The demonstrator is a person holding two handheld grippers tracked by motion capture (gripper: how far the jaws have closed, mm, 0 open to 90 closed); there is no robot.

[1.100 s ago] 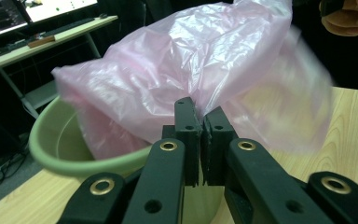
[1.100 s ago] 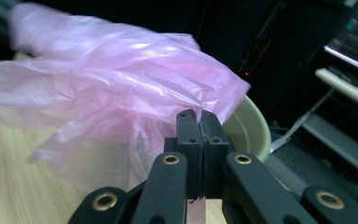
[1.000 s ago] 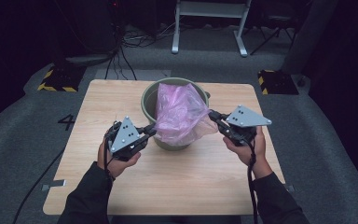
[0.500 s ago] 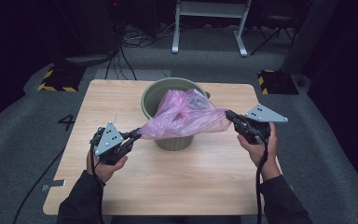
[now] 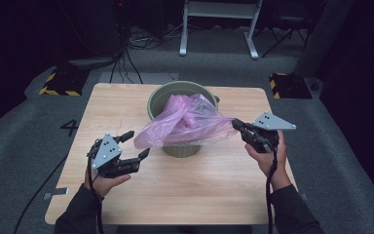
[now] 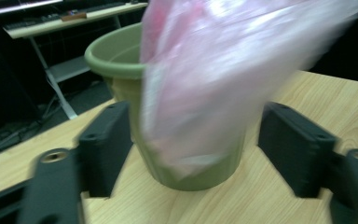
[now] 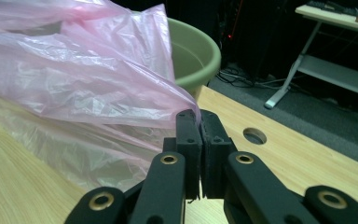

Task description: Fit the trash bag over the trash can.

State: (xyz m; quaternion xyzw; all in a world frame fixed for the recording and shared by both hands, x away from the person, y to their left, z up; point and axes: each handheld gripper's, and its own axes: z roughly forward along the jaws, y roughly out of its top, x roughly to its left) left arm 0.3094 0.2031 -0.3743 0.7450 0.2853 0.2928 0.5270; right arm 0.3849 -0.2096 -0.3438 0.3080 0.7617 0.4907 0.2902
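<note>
While R gripper (image 5: 237, 126) pinches pink plastic bag (image 5: 185, 124) edge over green bucket (image 5: 163, 97), L gripper (image 5: 135, 144) jaws have just been opening, wide apart, bag free between them.

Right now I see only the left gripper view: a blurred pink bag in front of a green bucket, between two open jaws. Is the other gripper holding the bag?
Observer: Yes. In the right gripper view the right gripper is shut on the edge of the pink plastic bag.
Operator: Does my left gripper touch the bag?
Observer: No. In the high view the left gripper is open, its jaws having just opened, and the bag hangs free beside it.
Operator: Where is the bag's other part?
Observer: It sits in the green bucket and drapes over the near rim.
</note>
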